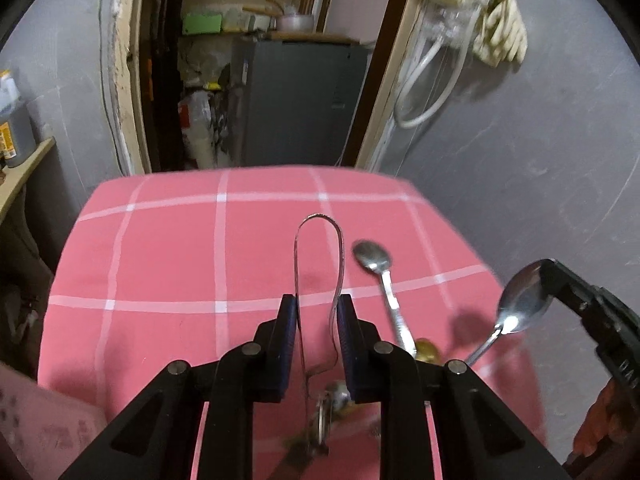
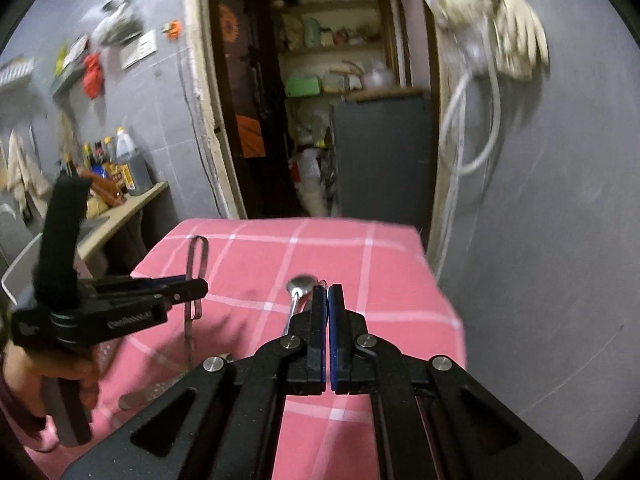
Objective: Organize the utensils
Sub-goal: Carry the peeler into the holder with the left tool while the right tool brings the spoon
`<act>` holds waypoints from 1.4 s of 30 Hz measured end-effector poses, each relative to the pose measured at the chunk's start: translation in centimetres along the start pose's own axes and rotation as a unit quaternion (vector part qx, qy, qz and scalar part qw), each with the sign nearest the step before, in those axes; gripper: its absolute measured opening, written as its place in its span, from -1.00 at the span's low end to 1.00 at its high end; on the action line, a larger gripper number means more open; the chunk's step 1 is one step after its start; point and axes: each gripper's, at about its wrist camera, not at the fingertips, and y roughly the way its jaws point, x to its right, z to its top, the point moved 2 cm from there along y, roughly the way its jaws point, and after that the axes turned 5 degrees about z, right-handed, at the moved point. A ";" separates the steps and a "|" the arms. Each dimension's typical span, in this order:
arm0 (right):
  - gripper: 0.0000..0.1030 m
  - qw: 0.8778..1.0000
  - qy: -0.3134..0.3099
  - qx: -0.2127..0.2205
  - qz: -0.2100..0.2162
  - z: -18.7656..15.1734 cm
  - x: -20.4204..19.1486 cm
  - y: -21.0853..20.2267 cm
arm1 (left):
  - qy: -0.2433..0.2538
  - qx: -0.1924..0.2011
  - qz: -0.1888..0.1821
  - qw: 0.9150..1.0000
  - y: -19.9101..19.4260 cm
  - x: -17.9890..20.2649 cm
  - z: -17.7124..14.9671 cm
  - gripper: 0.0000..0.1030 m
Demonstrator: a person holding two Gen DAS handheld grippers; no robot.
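My left gripper (image 1: 317,318) is shut on steel tongs (image 1: 319,222), its pads squeezing both arms; the looped end points away over the pink checked tablecloth (image 1: 160,260). In the right wrist view the left gripper (image 2: 202,288) carries the tongs (image 2: 197,248) edge-on. My right gripper (image 2: 328,292) is shut, with a spoon's bowl (image 2: 302,282) at its left fingertip and the handle running back under the finger. In the left wrist view the right gripper (image 1: 550,266) pinches the rim of that large spoon (image 1: 520,304), lifted off the cloth. A smaller spoon (image 1: 376,264) lies between the grippers.
A gold-coloured utensil end (image 1: 426,351) and blurred metal pieces (image 1: 328,412) lie near the front. A flat metal utensil (image 2: 134,400) rests by the person's hand (image 2: 60,376). An open doorway (image 1: 260,100) is behind the table, a shelf with bottles (image 2: 120,168) to the left, and a hose on the wall (image 1: 424,80) to the right.
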 end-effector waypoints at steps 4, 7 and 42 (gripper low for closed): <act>-0.97 0.998 -0.048 0.035 -0.026 1.7 -2.4 -3.1 | -0.008 0.039 -0.013 0.999 -3.3 0.1 0.3 -0.62; -0.97 0.995 -0.071 0.055 -0.036 2.9 -4.2 -5.2 | -0.005 0.069 -0.018 0.997 -5.9 0.0 0.6 -0.62; -0.97 0.962 -0.221 0.150 0.057 8.2 -28.3 -10.8 | -0.024 0.201 0.048 0.978 -26.5 -13.8 -0.2 -0.62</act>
